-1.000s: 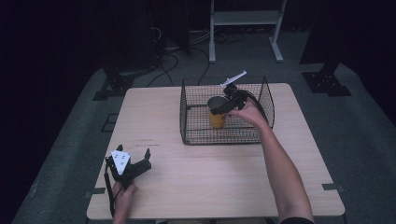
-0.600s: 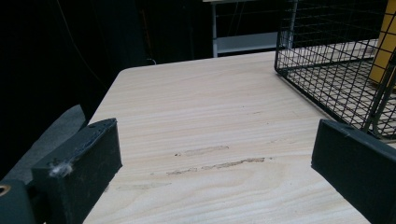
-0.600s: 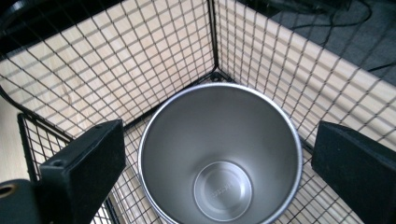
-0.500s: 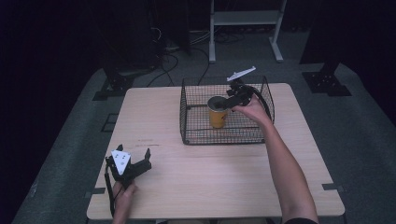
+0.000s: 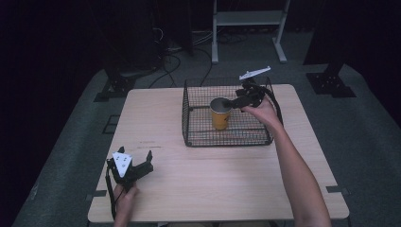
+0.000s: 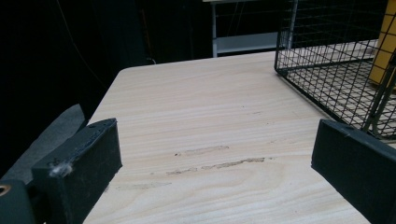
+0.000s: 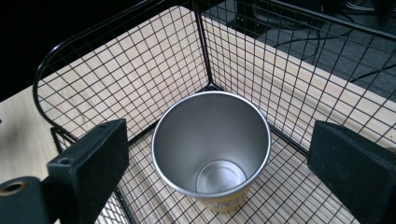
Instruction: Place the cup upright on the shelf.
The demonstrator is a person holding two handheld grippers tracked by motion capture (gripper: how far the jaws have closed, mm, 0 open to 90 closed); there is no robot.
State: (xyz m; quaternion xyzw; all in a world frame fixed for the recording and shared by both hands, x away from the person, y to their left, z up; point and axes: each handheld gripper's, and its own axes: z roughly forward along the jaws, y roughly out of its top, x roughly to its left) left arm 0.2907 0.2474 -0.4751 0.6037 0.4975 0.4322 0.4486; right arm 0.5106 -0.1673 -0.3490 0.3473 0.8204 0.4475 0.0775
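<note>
An orange cup (image 5: 220, 115) with a shiny metal inside stands upright in a black wire basket (image 5: 185, 118) on the far right half of the table. My right gripper (image 5: 230, 101) hovers just over the cup's rim, reaching in from the right, and it is open. In the right gripper view the cup (image 7: 211, 140) sits between and below the wide-apart jaws of that gripper (image 7: 219, 147), inside the basket (image 7: 140, 70). My left gripper (image 5: 136, 153) rests open near the table's front left corner, holding nothing.
The light wooden table (image 5: 213, 179) has bare room in front of the basket. The left gripper view looks across the tabletop (image 6: 210, 121) to the basket's near corner (image 6: 327, 70). A white shelf frame (image 5: 248, 19) and cables lie on the floor beyond.
My right gripper has lifted and drawn back slightly to the right from the cup's mouth. The cup stays standing in the basket. The left gripper has not moved.
</note>
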